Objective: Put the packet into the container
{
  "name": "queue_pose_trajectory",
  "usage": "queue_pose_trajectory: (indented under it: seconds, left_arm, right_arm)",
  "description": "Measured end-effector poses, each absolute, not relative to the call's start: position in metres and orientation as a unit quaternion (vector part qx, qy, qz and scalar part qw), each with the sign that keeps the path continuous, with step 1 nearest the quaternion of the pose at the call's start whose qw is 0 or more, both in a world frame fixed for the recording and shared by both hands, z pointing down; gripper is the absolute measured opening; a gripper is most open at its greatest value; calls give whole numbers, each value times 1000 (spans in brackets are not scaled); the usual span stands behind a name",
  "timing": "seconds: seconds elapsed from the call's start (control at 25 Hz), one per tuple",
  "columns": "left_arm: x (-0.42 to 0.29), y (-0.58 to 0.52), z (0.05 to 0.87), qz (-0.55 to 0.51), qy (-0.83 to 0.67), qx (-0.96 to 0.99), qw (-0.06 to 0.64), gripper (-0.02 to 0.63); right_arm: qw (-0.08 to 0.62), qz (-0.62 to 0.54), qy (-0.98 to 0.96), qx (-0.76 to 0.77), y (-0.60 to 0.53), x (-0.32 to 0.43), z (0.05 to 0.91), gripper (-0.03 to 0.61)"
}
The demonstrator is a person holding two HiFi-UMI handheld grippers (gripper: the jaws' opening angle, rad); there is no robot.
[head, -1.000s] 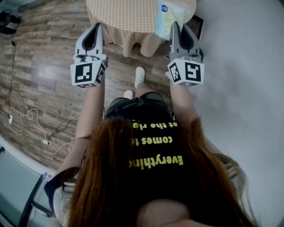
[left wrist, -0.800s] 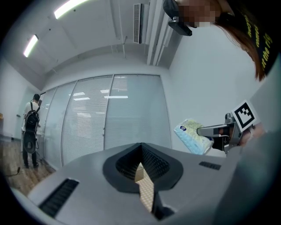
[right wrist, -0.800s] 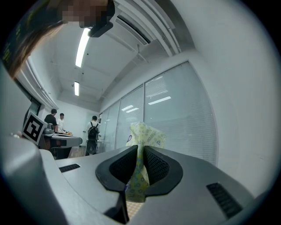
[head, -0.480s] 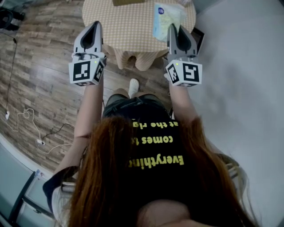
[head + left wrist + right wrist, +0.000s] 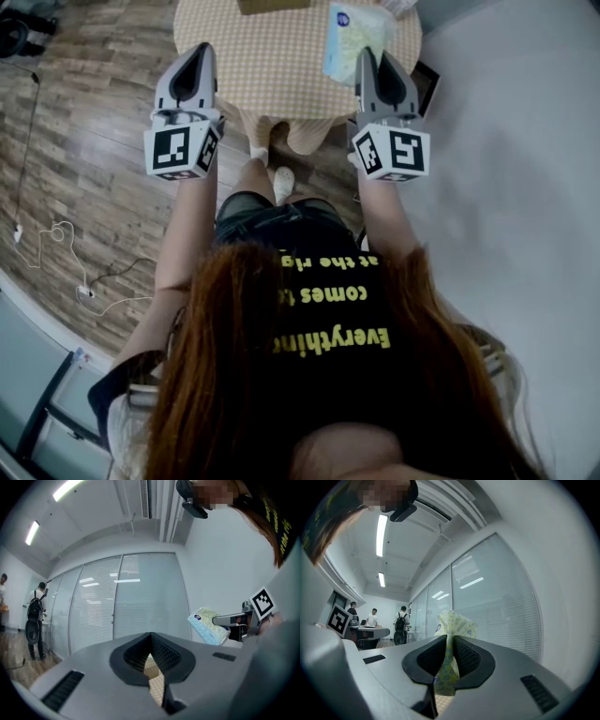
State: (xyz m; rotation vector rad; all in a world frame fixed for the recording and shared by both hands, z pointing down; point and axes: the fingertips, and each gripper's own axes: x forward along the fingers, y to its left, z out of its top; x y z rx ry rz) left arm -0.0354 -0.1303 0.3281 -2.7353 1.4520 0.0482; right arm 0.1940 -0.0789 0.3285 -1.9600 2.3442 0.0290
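The packet was held pinched in the right tongs over the table; the closed left tongs were empty; placing in the container was not yet done.

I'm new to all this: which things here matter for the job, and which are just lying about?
In the job: packet, gripped in the right gripper; left gripper, holding nothing; checkered table.
Lying about: cables on the wooden floor; dark flat thing beside the table; people far off.
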Motion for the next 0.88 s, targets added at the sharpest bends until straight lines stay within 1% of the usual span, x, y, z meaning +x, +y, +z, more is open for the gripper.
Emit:
queue_pose_trajectory:
  seconds: [0.36,0.56,0.64,0.8,0.88]
  left_arm:
    - [-31,-169,336,22,459,-888,15,0]
    - [-24,-205,343,22,445,-895,17,0]
    - [-25,-230,342,22,441,-897,15,0]
    - [-25,-317,331,20,435,-900,4,0]
    - [-18,-333,337,19,427,-904,5,-1]
  right_arm:
    - [45,11,749,-661,-100,202,328,58]
    - [39,15,743,-668,-130,205,334,58]
    - [36,18,741,-671,-153,202,330,58]
    - [26,15,735,-677,-237,204,313,58]
    - [26,13,729,-683,-250,210,321,57]
